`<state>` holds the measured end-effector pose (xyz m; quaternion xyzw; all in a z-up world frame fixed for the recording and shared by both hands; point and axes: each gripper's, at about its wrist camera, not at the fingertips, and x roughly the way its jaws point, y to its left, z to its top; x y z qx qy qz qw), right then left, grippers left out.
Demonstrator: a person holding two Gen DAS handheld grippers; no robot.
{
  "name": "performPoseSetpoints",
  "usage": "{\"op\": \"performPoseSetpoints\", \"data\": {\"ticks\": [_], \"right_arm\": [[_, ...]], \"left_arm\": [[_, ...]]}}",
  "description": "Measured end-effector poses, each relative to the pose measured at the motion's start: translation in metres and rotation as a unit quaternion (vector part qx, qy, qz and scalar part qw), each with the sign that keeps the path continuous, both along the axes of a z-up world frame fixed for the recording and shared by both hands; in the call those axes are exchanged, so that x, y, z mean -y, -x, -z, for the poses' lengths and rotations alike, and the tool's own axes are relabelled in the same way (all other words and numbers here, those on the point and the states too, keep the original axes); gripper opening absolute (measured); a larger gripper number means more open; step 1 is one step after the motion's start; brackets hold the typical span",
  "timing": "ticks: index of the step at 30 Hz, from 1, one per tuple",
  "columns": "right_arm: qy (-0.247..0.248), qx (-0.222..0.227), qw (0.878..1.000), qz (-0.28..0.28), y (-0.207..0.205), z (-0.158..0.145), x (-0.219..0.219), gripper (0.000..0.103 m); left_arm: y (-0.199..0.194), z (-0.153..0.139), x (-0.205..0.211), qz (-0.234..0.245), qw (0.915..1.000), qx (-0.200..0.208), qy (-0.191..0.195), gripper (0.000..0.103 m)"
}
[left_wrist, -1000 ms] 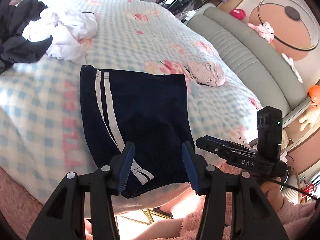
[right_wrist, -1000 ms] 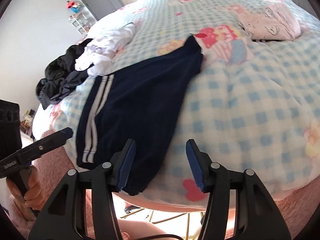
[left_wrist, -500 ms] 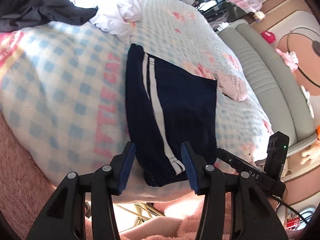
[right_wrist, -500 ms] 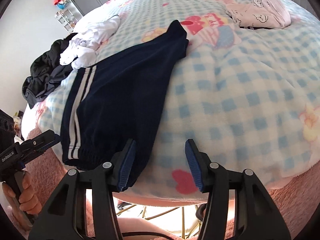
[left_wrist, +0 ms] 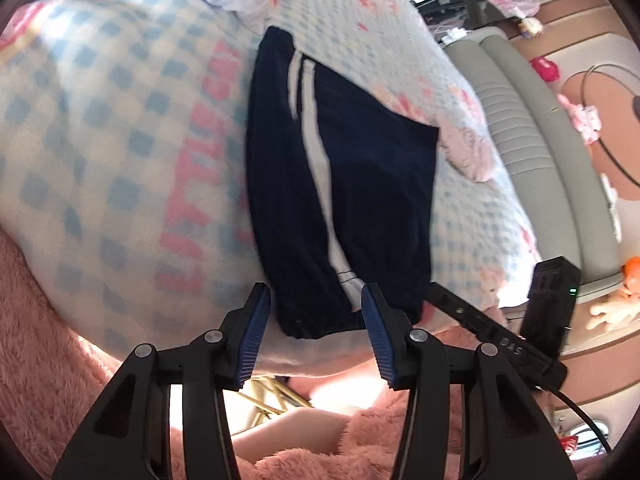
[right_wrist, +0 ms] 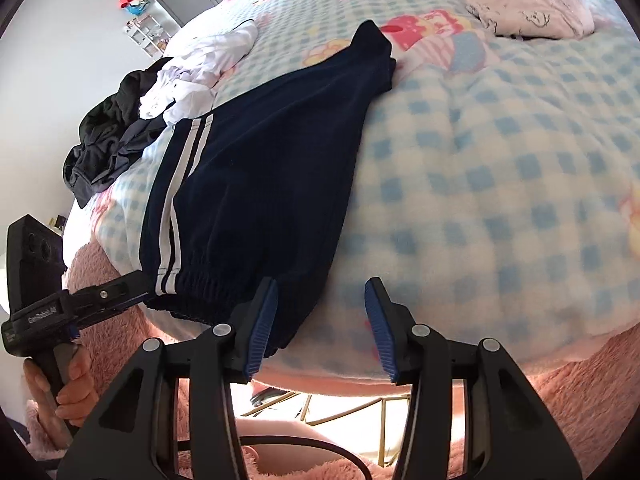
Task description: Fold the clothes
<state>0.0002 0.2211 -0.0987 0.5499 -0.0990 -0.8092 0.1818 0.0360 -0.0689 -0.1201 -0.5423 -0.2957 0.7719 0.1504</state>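
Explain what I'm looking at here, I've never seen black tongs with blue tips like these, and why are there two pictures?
Those are two hand-held grippers, one in each of a person's hands, each with a camera looking along its fingers. One picture is from the left gripper, the other from the right gripper. Both are open and hold nothing. On the blue checked blanket lie navy shorts with white stripes, partly folded. Farther back are a white garment, a black garment and a folded pink garment.
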Motion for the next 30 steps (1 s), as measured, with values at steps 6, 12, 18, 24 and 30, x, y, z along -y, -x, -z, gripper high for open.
{"op": "performPoseSetpoints", "data": {"ticks": [6, 12, 18, 24, 30], "right_arm": [[-0.011, 0.005, 1.000, -0.004, -0.007, 0.006, 0.002, 0.049], [0.092, 0.066, 0.992, -0.063, -0.004, 0.027, 0.018, 0.058], [0.086, 0.004, 0.992, -0.094, -0.016, -0.005, 0.029, 0.045], [0.118, -0.005, 0.989, -0.089, -0.004, -0.025, 0.027, 0.046], [0.159, -0.007, 0.985, -0.069, 0.013, -0.041, 0.021, 0.047]], "left_arm": [[-0.008, 0.004, -0.001, 0.006, 0.9998, 0.007, -0.019, 0.050], [-0.002, 0.025, -0.008, 0.020, 0.9969, 0.029, -0.071, 0.054], [-0.010, -0.006, -0.012, 0.034, 0.9928, -0.033, -0.110, 0.038], [0.005, -0.029, -0.012, 0.039, 0.9885, -0.057, -0.135, 0.038], [0.014, -0.041, 0.000, 0.030, 0.9889, -0.068, -0.128, 0.042]]}}
